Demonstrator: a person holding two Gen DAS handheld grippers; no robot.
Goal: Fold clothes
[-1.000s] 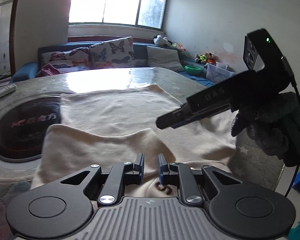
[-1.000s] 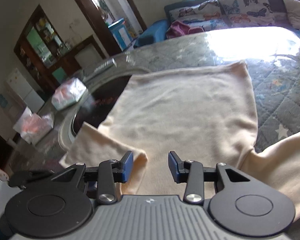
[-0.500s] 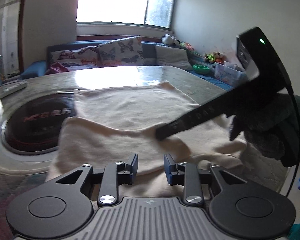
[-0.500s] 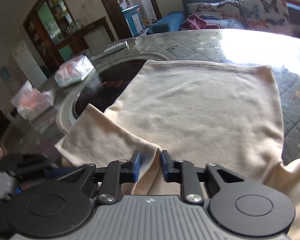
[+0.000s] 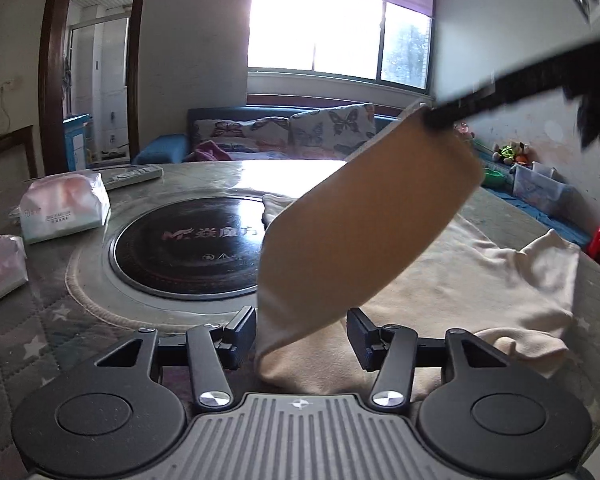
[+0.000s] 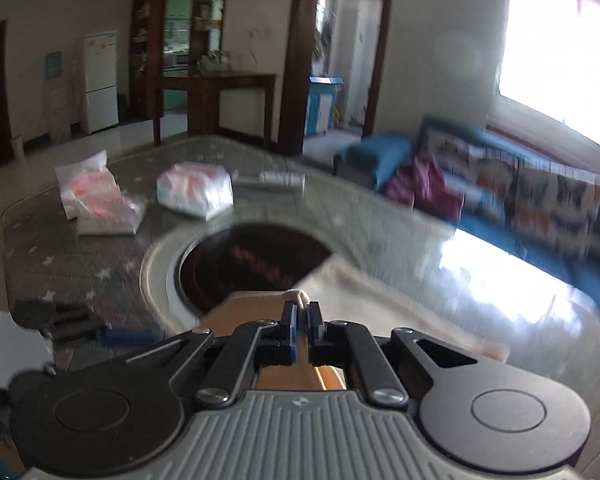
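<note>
A cream garment [image 5: 452, 280] lies spread on the round table. One sleeve [image 5: 364, 224] is lifted off it, stretched up to the right. My right gripper [image 6: 301, 320] is shut on the end of that sleeve [image 6: 300, 298]; in the left wrist view it shows as a dark blurred bar [image 5: 512, 88] at the sleeve's top end. My left gripper [image 5: 302, 330] is open and low over the table, its jaws on either side of the sleeve's lower fold without holding it.
A black round hotplate [image 5: 188, 252] is set in the table's middle. Plastic-wrapped packs [image 5: 62, 206] lie at the left, also seen in the right wrist view [image 6: 196, 194]. A remote [image 5: 134, 176] lies behind them. A sofa with butterfly cushions [image 5: 300, 132] stands beyond the table.
My right gripper closed on the sleeve and lifted it up and away. My left gripper opened wider and swung left, now facing the hotplate.
</note>
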